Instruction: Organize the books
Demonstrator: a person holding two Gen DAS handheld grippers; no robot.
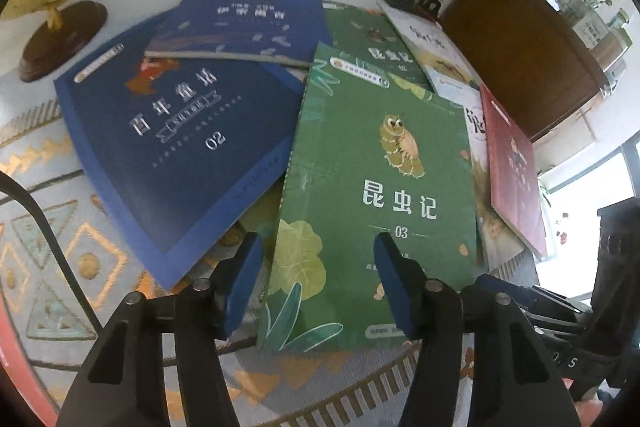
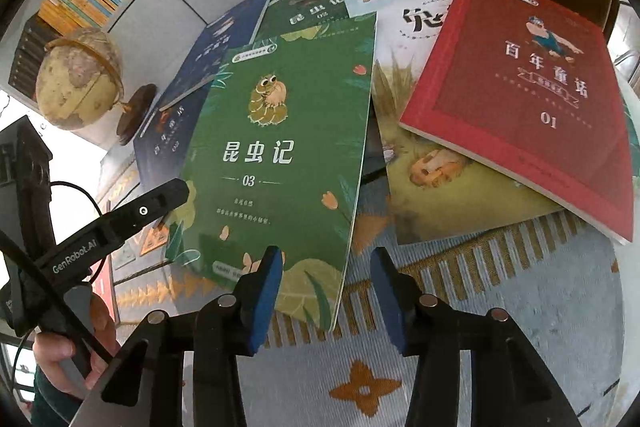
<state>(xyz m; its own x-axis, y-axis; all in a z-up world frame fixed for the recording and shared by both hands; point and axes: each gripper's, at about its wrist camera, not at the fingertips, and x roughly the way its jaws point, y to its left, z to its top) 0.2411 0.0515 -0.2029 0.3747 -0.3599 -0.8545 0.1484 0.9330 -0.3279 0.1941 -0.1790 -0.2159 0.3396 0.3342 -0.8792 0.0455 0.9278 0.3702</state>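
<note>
Nearest, the left gripper (image 1: pixel 318 259) hangs half open over the near left corner of the green book (image 1: pixel 384 195), its pads not pressing it. The right gripper (image 2: pixel 326 267) straddles that book's near right edge, also half open, gripping nothing. Left lies a blue book (image 1: pixel 168 155); right, a red book (image 2: pixel 532 99) on a yellow one (image 2: pixel 424 163). Farther left stands a globe (image 2: pixel 76 79).

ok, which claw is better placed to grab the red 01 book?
Right, likely. The red book lies uncovered just ahead of the right claw; for the left claw it sits beyond the green book.
</note>
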